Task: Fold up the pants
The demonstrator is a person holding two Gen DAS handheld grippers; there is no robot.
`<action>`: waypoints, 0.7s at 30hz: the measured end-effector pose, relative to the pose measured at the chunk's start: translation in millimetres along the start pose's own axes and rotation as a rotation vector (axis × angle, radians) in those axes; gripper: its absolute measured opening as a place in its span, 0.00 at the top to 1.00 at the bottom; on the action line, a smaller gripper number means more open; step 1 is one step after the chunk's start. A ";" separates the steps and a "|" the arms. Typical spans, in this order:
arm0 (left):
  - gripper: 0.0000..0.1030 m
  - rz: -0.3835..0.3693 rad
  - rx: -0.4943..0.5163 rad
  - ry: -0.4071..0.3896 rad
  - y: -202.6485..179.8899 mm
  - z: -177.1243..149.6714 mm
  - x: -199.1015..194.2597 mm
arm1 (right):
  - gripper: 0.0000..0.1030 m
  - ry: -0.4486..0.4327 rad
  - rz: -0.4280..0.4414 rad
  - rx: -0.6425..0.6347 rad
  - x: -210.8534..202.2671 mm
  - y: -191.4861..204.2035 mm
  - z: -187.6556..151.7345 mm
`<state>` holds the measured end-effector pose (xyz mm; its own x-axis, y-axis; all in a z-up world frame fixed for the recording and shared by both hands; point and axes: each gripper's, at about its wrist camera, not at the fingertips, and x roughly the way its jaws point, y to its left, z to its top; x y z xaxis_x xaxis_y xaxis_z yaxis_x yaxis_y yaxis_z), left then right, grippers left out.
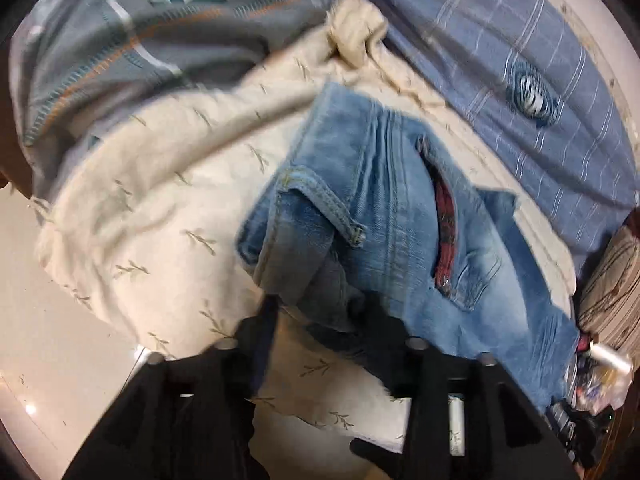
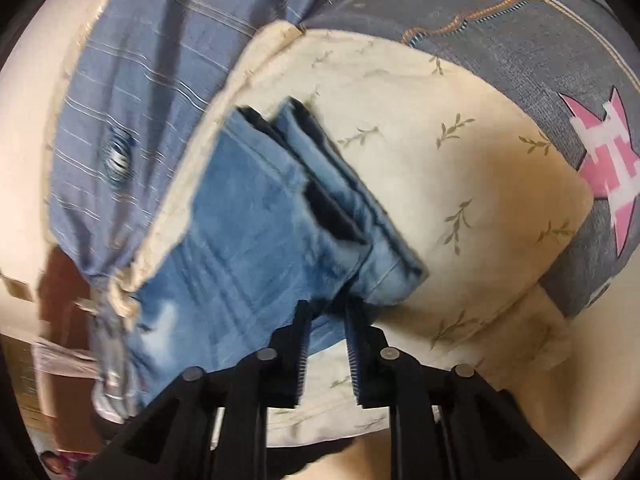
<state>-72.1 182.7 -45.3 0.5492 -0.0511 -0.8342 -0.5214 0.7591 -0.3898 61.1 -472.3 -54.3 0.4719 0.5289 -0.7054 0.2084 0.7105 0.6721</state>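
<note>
A pair of light blue jeans [image 1: 384, 216] lies on a cream leaf-print sheet [image 1: 160, 216]. The left wrist view shows the waist end with a belt loop and a red-lined pocket. My left gripper [image 1: 320, 312] holds the waistband edge between its black fingers. In the right wrist view the jeans [image 2: 248, 216] show the two leg hems stacked. My right gripper [image 2: 328, 308] is shut on the folded leg fabric near the hems.
A blue striped cloth [image 1: 520, 64] and a grey patterned blanket [image 1: 132, 48] lie beyond the sheet. The grey blanket with a pink star [image 2: 600, 160] lies to the right in the right wrist view. Clutter [image 1: 600, 380] sits at the bed's right edge. Pale floor [image 1: 60, 320] shows lower left.
</note>
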 end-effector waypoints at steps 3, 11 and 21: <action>0.47 -0.008 0.027 -0.062 -1.7 -0.6 -22.3 | 0.21 -0.063 0.043 0.016 -12.7 5.2 4.5; 0.41 0.001 0.112 -0.205 -29.8 -6.4 -57.0 | 0.39 -0.065 0.003 0.051 -6.0 4.8 16.0; 0.40 0.050 0.186 -0.107 -56.8 2.6 -6.1 | 0.83 -0.148 -0.152 -0.165 -40.1 34.2 1.4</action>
<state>-44.1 141.6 -17.0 0.5973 0.0516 -0.8004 -0.4260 0.8659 -0.2621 50.5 -469.8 -2.7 0.5683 0.3458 -0.7467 0.1493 0.8490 0.5068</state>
